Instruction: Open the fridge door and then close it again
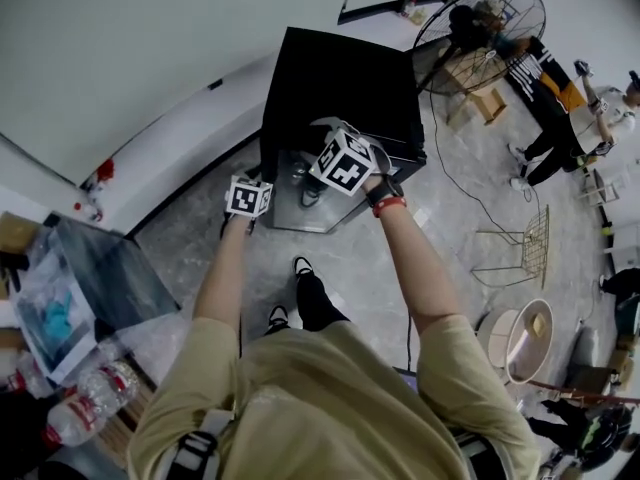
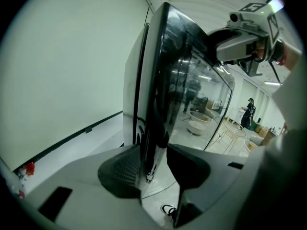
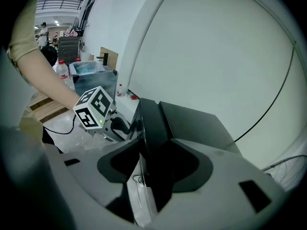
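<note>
Left gripper (image 2: 156, 169): at 11 o'clock from me. Its jaws pinch the left upright edge of the glossy black glass fridge door (image 2: 184, 87), and I see no gap at either pad.
Slip risk: that glass is slick. If I pull at an angle, the pads could slide off the edge and the gripper could jerk back towards me.
Door position: at 12 o'clock, low in front of me. It looks shut or nearly so, but I cannot tell whether it is cracked open.
My black shoes (image 1: 310, 296): at 6 o'clock of the door and near it. I judge they stand in its swing, so the door could knock into them.
Small black box-shaped fridge (image 1: 345, 73): it sits on the grey stone-look floor (image 1: 390, 268) against the white wall (image 1: 120, 58). It looks light, so a hard tug could drag or tip it before the seal lets go.
Right gripper (image 3: 153, 164): at 1 o'clock. It is clamped over the door's top edge, with a pale strip showing between the jaws.
Two-grip risk: with both tools on one door, uneven pulls could twist it. I cannot tell which side is hinged, and pulling on the hinge side would only rock the fridge.
Closing risk: a jaw left around the edge could get trapped between door and body.
</note>
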Demonstrator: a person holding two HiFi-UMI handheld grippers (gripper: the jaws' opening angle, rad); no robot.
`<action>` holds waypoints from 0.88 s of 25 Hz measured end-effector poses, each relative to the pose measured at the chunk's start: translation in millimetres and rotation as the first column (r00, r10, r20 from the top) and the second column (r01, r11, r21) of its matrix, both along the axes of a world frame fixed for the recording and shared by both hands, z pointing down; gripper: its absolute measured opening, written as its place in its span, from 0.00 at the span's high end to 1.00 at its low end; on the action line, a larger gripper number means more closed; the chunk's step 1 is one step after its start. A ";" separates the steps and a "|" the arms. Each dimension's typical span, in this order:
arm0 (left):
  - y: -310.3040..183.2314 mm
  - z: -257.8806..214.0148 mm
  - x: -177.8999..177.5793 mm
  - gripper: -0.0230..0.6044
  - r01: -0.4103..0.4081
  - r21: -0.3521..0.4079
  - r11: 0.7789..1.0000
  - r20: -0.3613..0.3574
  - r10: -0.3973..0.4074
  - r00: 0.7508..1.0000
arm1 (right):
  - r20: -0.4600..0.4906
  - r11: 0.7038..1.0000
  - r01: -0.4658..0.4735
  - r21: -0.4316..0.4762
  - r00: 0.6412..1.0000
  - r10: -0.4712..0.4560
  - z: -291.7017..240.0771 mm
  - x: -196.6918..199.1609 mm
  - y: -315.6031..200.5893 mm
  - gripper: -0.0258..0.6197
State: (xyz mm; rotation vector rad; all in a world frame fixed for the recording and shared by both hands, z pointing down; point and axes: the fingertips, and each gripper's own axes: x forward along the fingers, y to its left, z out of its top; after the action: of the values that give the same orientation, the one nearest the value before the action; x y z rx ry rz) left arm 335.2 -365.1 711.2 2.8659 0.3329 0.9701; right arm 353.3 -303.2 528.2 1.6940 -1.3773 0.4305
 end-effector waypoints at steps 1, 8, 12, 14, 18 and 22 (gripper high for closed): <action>-1.4 -0.6 1.2 0.67 0.008 0.003 1.000 -0.004 -0.008 1.000 | -0.005 1.000 0.003 0.001 1.000 -0.003 -0.9 0.9 -1.4 0.63; 4.0 -2.4 -4.1 0.67 0.013 0.010 1.000 -0.006 -0.013 1.000 | -0.007 1.000 -0.006 -0.005 1.000 0.006 -0.1 -4.7 0.9 0.63; 3.0 -4.3 -2.7 0.67 0.021 0.018 1.000 -0.020 -0.021 1.000 | -0.012 1.000 -0.014 -0.009 1.000 0.014 -0.8 -4.3 0.9 0.63; -0.8 -1.4 -3.2 0.67 0.029 0.024 0.999 -0.009 -0.029 1.000 | -0.019 1.000 -0.012 -0.005 1.000 0.012 -0.7 -2.7 -2.3 0.63; 2.2 -2.6 -9.9 0.67 0.040 0.032 0.999 -0.013 -0.040 0.999 | -0.014 1.000 -0.007 -0.002 1.000 0.007 0.6 -9.0 1.0 0.63; 8.1 -11.9 -1.5 0.68 0.024 0.021 0.999 -0.047 -0.023 0.999 | -0.034 1.000 -0.016 -0.002 0.999 0.016 -3.1 -6.0 3.8 0.63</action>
State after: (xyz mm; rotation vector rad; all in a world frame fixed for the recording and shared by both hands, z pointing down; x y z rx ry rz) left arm 333.6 -357.0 699.2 2.9089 0.2933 0.9096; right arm 347.2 -299.4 525.0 1.7042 -1.3391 0.4105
